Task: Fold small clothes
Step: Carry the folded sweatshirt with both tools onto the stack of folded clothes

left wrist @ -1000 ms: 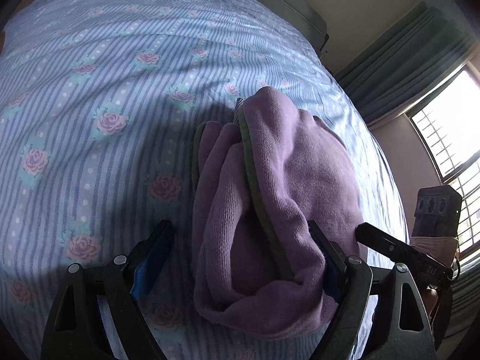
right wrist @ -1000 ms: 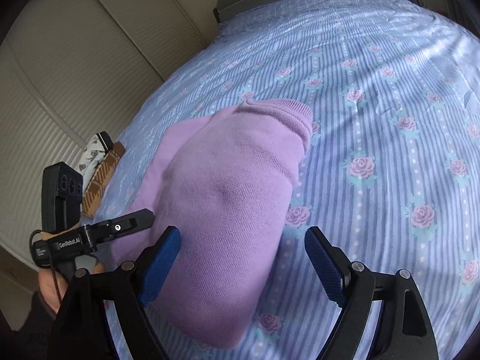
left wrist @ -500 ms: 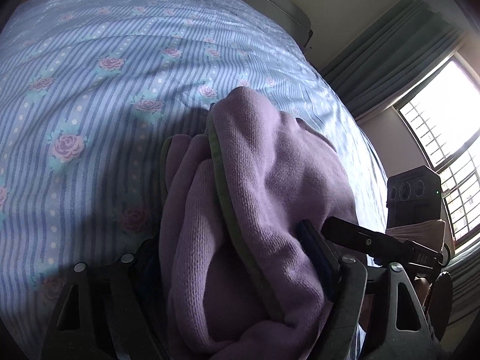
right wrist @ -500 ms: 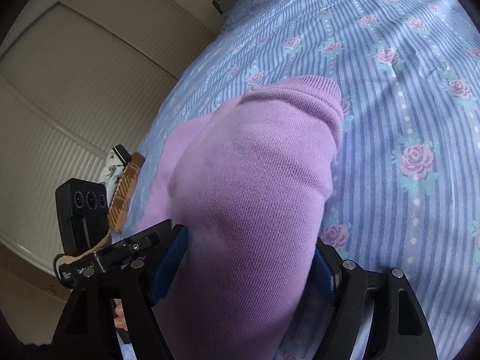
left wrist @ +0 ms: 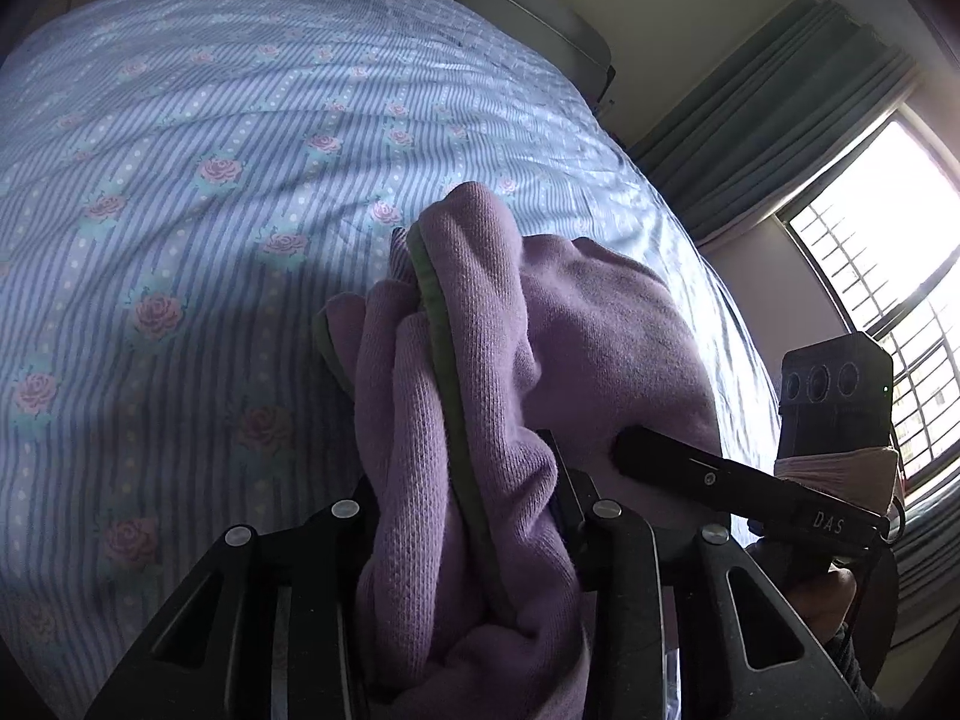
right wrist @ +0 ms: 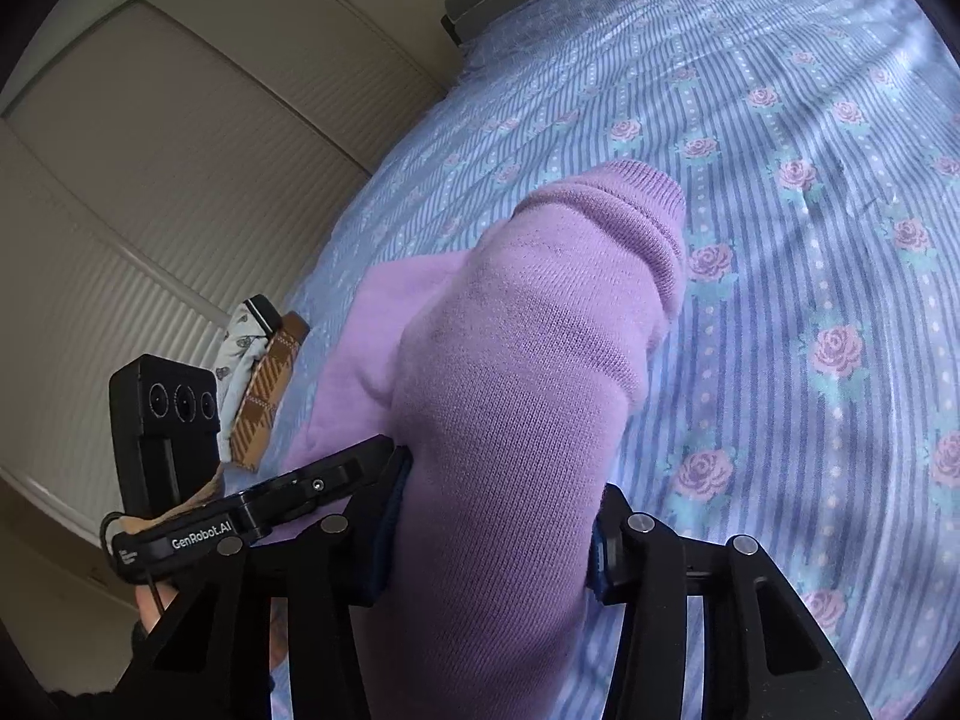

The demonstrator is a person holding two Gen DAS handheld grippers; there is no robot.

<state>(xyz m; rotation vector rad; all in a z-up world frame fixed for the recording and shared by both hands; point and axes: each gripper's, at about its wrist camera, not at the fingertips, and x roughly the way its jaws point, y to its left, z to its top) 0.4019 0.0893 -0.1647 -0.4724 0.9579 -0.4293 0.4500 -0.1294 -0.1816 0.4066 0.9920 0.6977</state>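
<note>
Nearest each camera, a bunched lilac knit sweater (left wrist: 480,480) with green edging is being pinched by the left gripper (left wrist: 468,516) and right gripper (right wrist: 492,534), jaws just closed on it. Beyond, a striped, rose-printed bedsheet (right wrist: 810,210) is being draped smoothly.

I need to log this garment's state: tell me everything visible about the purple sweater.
The purple sweater is a soft lilac knit with a ribbed band and olive-green edging, bunched into a thick fold on the striped floral bedsheet. The left gripper and right gripper have just closed their jaws on its near ends.
</note>
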